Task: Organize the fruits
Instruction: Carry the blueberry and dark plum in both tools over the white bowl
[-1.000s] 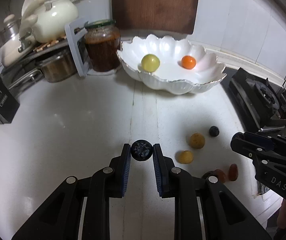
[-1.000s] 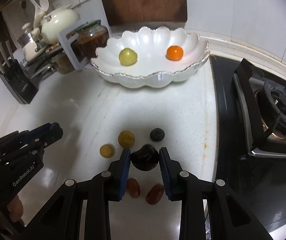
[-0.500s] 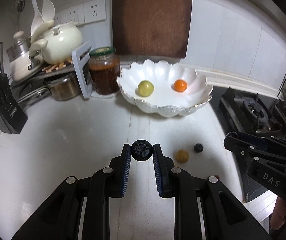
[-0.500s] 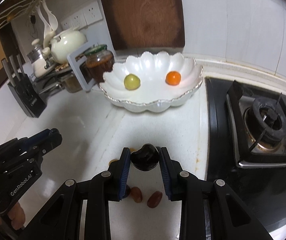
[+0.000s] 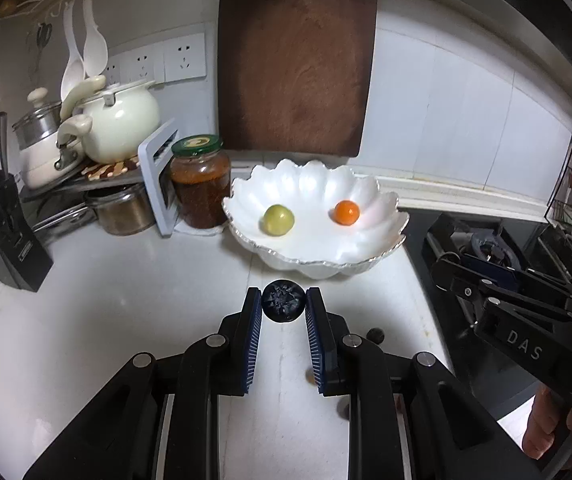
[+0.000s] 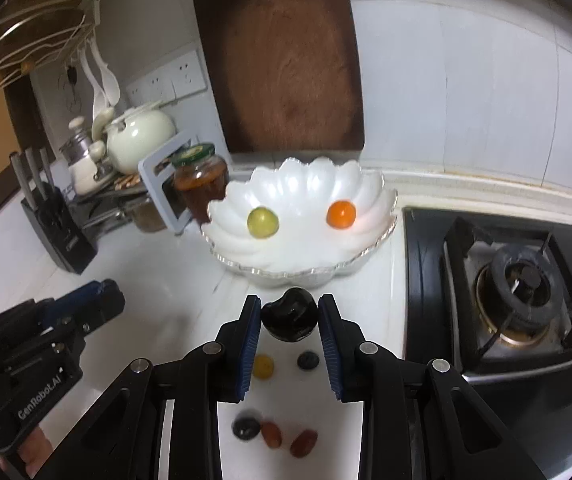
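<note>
Gripping a small, dark blue, wrinkled round fruit (image 5: pixel 283 306) between its blue-ribbed pads, the left gripper (image 5: pixel 283 308) is clenched on it above the white stone countertop (image 5: pixel 105 312), just short of the white scalloped porcelain bowl (image 5: pixel 366 258). The right gripper (image 6: pixel 290 314) is likewise closed on a glossy black, lobed fruit (image 6: pixel 290 314), held in front of the same bowl. Inside the bowl lie a yellow-green round fruit (image 6: pixel 262 222) and an orange round fruit (image 6: pixel 341 214), well apart.

Below the right gripper's black arms, loose fruits on the counter show only in part: a yellow one (image 6: pixel 263 366) and a dark blue one (image 6: pixel 308 360) sit between the fingers, while a dark round one (image 6: pixel 245 428) and two reddish oval ones (image 6: pixel 271 434) are blurred. In the left wrist view most of these are hidden behind the gripper; only one dark fruit (image 5: pixel 376 335) peeks out beside its right finger. The person's fingers (image 5: pixel 546 428) are cut off at the frame edge.
</note>
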Demonstrator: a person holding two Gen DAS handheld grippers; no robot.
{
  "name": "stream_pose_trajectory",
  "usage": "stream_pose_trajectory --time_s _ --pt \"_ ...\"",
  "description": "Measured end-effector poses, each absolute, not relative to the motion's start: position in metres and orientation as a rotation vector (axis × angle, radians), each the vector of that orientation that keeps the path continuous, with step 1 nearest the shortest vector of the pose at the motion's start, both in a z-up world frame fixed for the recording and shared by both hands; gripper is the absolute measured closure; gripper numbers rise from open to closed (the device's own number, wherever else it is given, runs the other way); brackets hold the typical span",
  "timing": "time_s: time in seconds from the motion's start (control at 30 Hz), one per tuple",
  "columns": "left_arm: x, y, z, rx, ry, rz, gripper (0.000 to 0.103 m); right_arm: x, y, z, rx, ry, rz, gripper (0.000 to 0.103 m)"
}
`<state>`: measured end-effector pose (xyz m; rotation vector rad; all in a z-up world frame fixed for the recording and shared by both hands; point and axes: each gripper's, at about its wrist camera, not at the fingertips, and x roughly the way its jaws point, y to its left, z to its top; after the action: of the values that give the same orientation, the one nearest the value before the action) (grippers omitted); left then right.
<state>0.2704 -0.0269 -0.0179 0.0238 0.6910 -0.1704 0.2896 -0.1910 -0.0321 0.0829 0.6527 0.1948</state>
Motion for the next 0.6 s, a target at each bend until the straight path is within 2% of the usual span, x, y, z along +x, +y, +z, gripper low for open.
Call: stream_pose_trajectory --time_s 0.6 --pt "0.328 -0.048 -0.004 0.025 0.645 -0.145 0.080 0.343 -0.208 -0.017 0.071 0.613 0.159 0.072"
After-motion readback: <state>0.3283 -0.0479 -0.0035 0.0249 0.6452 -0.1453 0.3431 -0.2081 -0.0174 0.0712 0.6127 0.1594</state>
